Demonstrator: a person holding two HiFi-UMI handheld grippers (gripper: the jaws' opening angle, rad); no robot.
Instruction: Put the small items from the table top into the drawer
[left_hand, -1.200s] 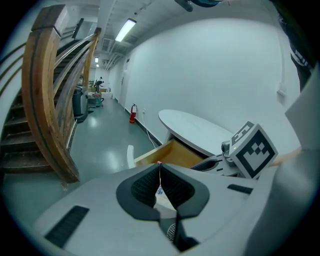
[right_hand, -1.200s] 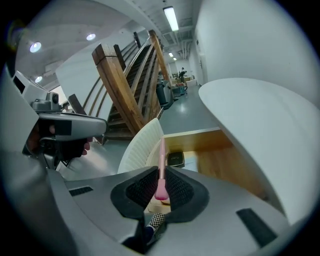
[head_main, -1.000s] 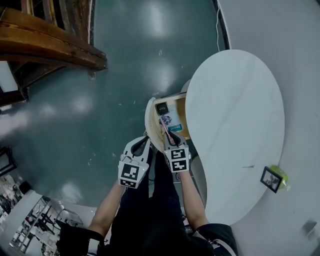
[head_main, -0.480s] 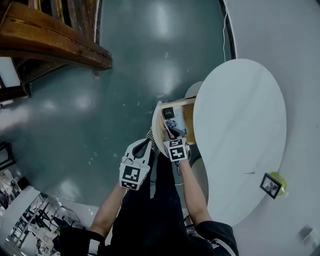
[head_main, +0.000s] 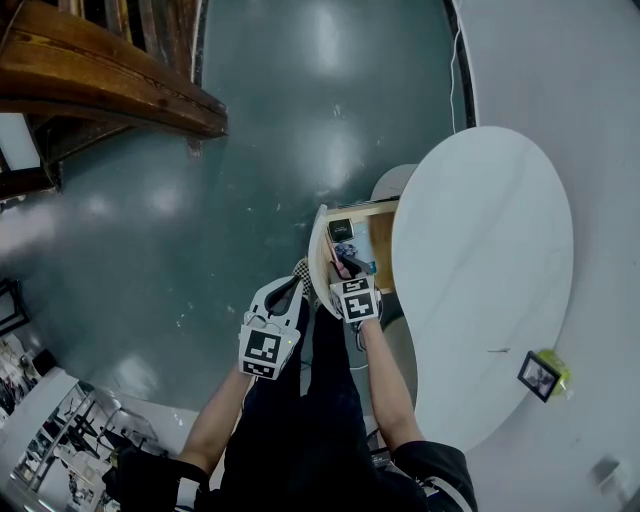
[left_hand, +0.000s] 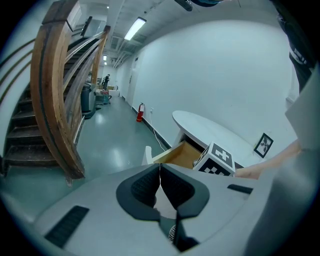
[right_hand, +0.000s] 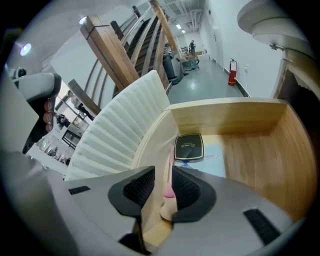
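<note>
drop-off step: the right gripper (right_hand: 162, 172) hangs inside the open drawer (right_hand: 250, 150). its narrow jaws have just been opening, with a slim pink item (right_hand: 170, 192) loose between them — leaning on one pad. the left gripper (left_hand: 160, 167) is closed and empty. next, probably lift clear — then fetch the small framed picture (head_main: 541, 375) from the table top (head_main: 490, 250).
</note>
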